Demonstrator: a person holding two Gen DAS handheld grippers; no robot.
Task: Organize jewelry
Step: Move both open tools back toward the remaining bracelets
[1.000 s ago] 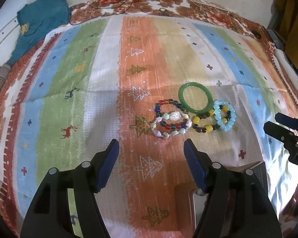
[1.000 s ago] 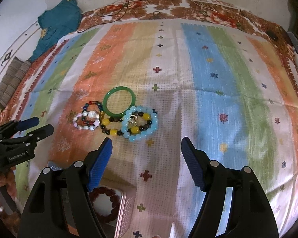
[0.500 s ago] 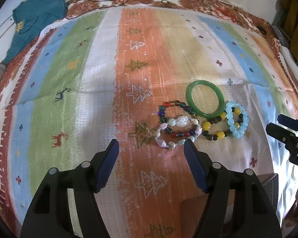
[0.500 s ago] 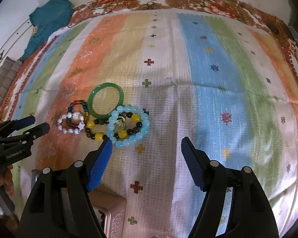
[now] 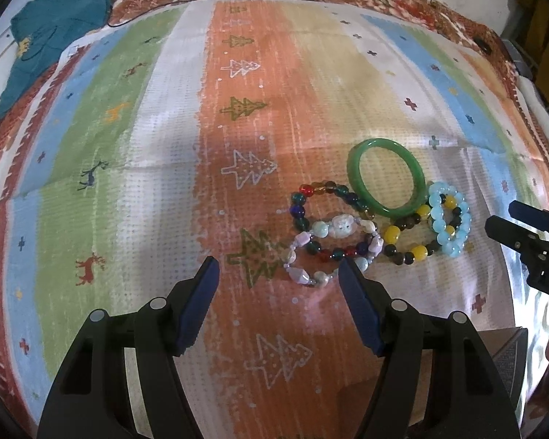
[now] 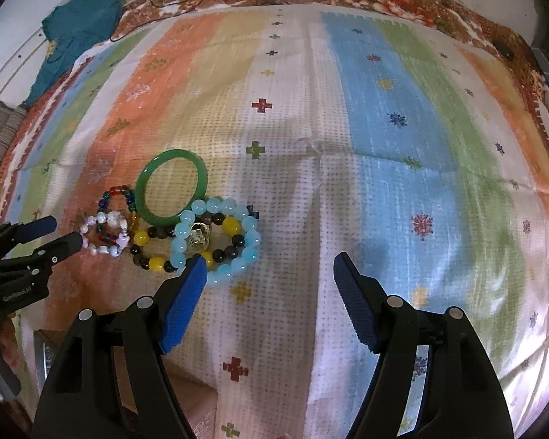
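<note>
In the left wrist view, we see our left gripper (image 5: 278, 274) spread wide and holding nothing above the striped cloth (image 5: 128, 168). Just past its right finger lies the pale stone bracelet (image 5: 329, 248), overlapping a dark multicoloured bead bracelet (image 5: 303, 205). To the right of these sits the green bangle (image 5: 384, 177), resting partly on a yellow-and-brown bead bracelet (image 5: 406, 241), with the light blue bead bracelet (image 5: 450, 223) at the far right of the cluster. The right gripper (image 5: 516, 219) enters at the right edge.

In the right wrist view, our right gripper (image 6: 267, 267) is also wide and holding nothing, its left finger just in front of the light blue bead bracelet (image 6: 219, 241). The green bangle (image 6: 171, 187) lies farther away, and the left gripper (image 6: 51, 234) reaches in from the left. A teal garment (image 6: 80, 29) lies at the far left.
</note>
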